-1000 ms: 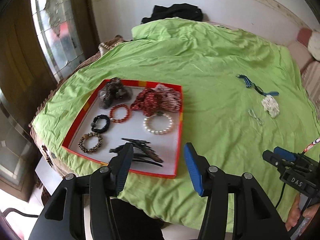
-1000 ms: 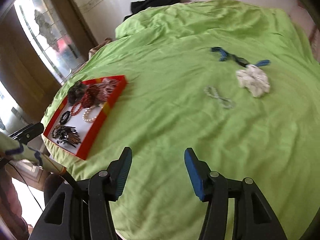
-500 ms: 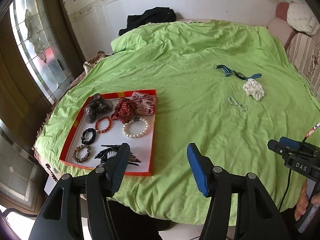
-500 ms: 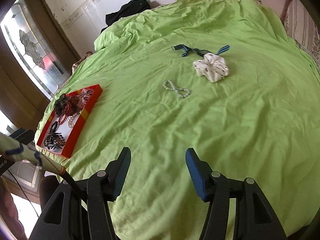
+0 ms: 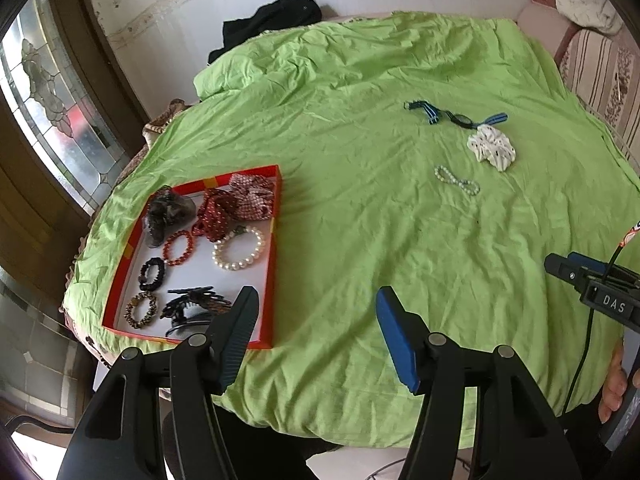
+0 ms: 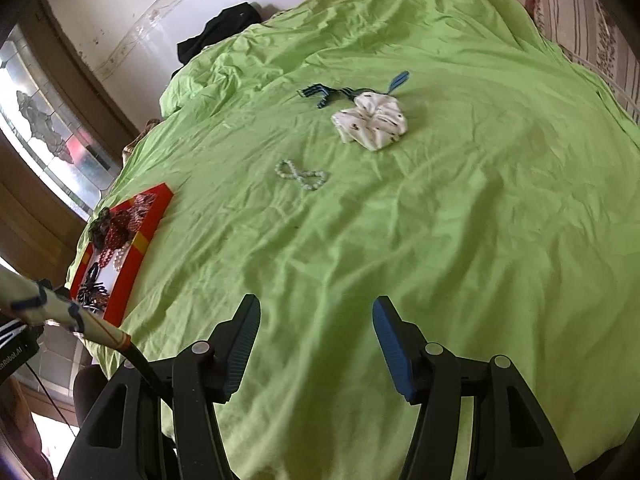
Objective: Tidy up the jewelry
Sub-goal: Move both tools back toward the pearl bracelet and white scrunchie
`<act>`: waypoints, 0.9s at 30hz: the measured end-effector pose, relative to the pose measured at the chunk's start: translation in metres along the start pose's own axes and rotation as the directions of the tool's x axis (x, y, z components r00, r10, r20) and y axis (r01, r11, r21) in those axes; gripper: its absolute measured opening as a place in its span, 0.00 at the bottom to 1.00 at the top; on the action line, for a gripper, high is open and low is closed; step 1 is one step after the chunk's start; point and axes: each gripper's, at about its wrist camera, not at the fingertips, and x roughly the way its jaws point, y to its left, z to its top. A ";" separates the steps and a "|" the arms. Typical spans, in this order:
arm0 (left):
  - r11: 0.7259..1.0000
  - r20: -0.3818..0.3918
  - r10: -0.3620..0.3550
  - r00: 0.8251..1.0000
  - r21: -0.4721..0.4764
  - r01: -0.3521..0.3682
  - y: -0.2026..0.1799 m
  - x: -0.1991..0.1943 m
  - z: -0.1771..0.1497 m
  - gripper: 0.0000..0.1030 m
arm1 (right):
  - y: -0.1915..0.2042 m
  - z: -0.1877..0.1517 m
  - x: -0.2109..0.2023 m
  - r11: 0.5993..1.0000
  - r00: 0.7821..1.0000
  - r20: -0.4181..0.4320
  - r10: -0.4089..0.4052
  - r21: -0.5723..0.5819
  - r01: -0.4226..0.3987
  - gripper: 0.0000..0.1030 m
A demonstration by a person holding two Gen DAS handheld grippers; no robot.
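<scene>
A red-rimmed tray (image 5: 275,264) (image 6: 156,216) with a white floor lies on the green bedspread (image 5: 360,208) at the left, holding bracelets, scrunchies and dark hair claws. Out on the spread lie a pale bead bracelet (image 5: 456,179) (image 6: 303,175), a white scrunchie (image 5: 492,147) (image 6: 372,120) and a blue striped band (image 5: 452,114) (image 6: 352,90). My left gripper (image 5: 314,304) hovers open and empty near the tray's front right corner. My right gripper (image 6: 314,312) is open and empty over bare spread, well short of the bead bracelet.
A black garment (image 5: 272,28) lies at the bed's far edge by the white wall. A stained-glass door (image 5: 52,92) stands left of the bed. A striped cushion (image 5: 600,68) sits at the far right. The right gripper's body (image 5: 592,284) and a hand (image 5: 614,384) show at the left wrist view's right edge.
Both grippers have swung rightward across the bed, so the tray has slid left in both views. The loose bracelet and scrunchie now sit nearer the middle. Both jaw pairs stand slightly wider.
</scene>
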 end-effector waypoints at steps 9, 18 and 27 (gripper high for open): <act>0.996 -0.083 -0.092 0.992 -0.028 0.090 -0.017 0.035 0.014 0.58 | -0.034 0.009 0.012 0.998 1.000 -0.011 -0.023 0.050 0.023 0.61; 0.969 -0.110 -0.247 0.963 -0.052 0.243 -0.061 0.093 0.064 0.58 | -0.074 0.059 0.018 0.993 0.998 0.004 -0.063 0.097 0.062 0.63; 0.904 -0.140 -0.425 0.894 -0.116 0.411 -0.108 0.170 0.117 0.41 | -0.095 0.123 0.052 0.991 0.997 0.042 -0.060 0.121 0.055 0.64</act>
